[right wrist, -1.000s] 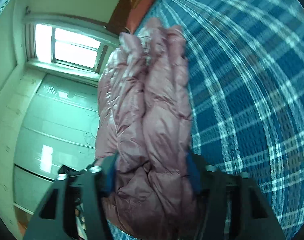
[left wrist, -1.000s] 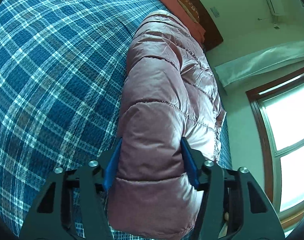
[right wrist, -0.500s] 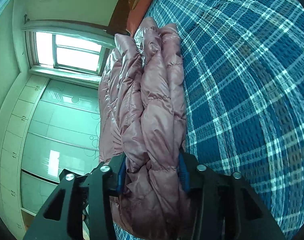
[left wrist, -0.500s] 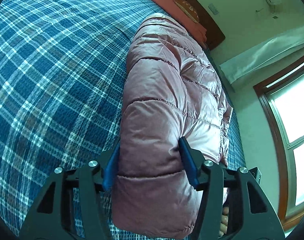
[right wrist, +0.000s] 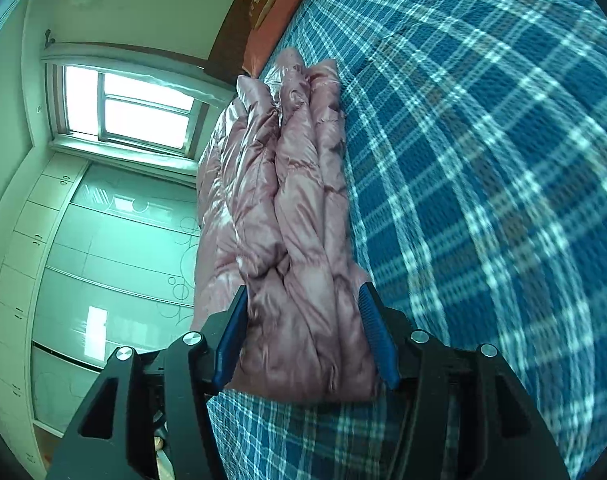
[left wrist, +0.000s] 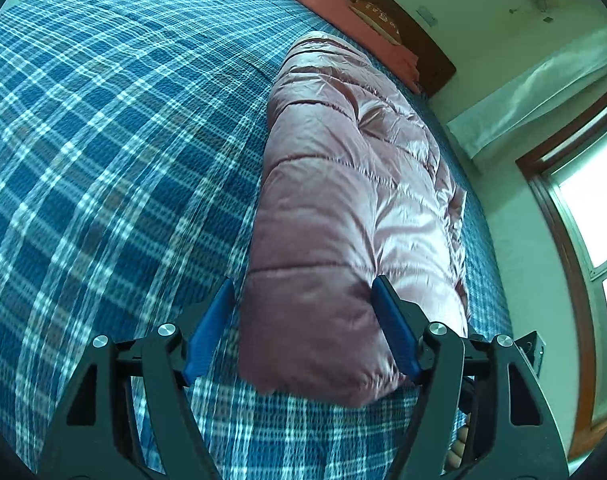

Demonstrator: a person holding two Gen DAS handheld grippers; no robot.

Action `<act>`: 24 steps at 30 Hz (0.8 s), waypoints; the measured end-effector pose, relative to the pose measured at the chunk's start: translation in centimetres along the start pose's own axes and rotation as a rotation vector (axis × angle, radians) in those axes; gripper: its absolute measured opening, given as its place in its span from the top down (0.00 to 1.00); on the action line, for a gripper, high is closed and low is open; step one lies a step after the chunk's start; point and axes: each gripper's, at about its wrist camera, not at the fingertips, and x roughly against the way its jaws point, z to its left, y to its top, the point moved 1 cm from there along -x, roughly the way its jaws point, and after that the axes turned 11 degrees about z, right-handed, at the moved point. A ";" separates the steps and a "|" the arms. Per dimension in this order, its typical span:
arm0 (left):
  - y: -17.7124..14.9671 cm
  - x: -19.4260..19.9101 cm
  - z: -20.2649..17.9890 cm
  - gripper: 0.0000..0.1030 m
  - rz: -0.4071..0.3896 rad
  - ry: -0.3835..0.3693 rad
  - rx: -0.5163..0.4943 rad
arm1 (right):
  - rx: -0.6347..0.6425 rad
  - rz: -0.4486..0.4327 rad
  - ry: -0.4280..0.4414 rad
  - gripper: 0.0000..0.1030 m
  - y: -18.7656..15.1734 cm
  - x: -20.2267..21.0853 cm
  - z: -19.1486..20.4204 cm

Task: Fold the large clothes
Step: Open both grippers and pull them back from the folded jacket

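A dusty-pink puffer jacket lies folded into a long narrow bundle on the blue plaid bedspread, running toward the headboard. My left gripper straddles its near end, jaws opening; a strip of bedspread shows between the left pad and the fabric. In the right wrist view the jacket shows several stacked folds. My right gripper straddles that end too, jaws opening. The puffy fabric still fills the gap and brushes both pads, barely squeezed, and rests on the bedspread.
An orange pillow and a dark wooden headboard stand at the bed's far end. A window and a pale wardrobe line the wall beyond the jacket's side. Wide plaid bed surface spreads on the jacket's other side.
Both grippers' jaws have spread wider and drawn back along the jacket. Its near ends now lie on the bedspread, and a gap has appeared at the left gripper's left pad.
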 end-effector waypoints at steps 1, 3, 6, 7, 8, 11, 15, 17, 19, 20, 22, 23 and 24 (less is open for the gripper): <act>-0.2 0.2 0.0 0.31 -0.004 0.011 -0.006 | -0.005 -0.005 0.001 0.46 -0.4 0.3 -0.3; -0.9 0.8 -0.3 0.31 -0.021 0.048 -0.025 | -0.013 -0.021 -0.006 0.46 -1.3 1.2 -0.5; -1.6 1.8 -0.7 0.31 -0.046 0.104 -0.054 | 0.009 -0.043 -0.072 0.46 -2.5 2.4 -0.2; -1.9 2.1 -0.9 0.31 -0.055 0.125 -0.065 | 0.022 -0.049 -0.095 0.46 -2.9 2.8 0.1; -2.2 2.4 -1.2 0.31 -0.066 0.153 -0.081 | 0.034 -0.056 -0.120 0.46 -3.4 3.1 0.4; -3.2 3.3 -2.0 0.23 -0.109 0.241 -0.131 | 0.086 -0.076 -0.222 0.46 -5.0 4.1 1.7; -4.5 4.8 -3.0 0.19 -0.177 0.319 -0.183 | 0.179 -0.118 -0.360 0.38 -6.4 4.5 4.1; -5.0 5.4 -3.6 0.14 -0.197 0.341 -0.198 | 0.228 -0.140 -0.430 0.37 -7.4 4.6 5.5; -5.5 6.1 -4.2 0.11 -0.221 0.370 -0.219 | 0.268 -0.162 -0.488 0.34 -8.2 4.6 6.7; -5.9 6.5 -4.5 0.11 -0.234 0.388 -0.236 | 0.284 -0.175 -0.511 0.32 -8.4 4.6 7.2; -6.3 7.1 -5.1 0.08 -0.252 0.425 -0.254 | 0.329 -0.211 -0.571 0.31 -9.4 4.9 8.5; -6.5 7.3 -5.4 0.08 -0.259 0.438 -0.259 | 0.348 -0.223 -0.593 0.30 -9.8 4.9 9.0; -6.8 7.7 -5.6 0.08 -0.271 0.450 -0.268 | 0.362 -0.230 -0.609 0.29 -10.0 4.8 9.5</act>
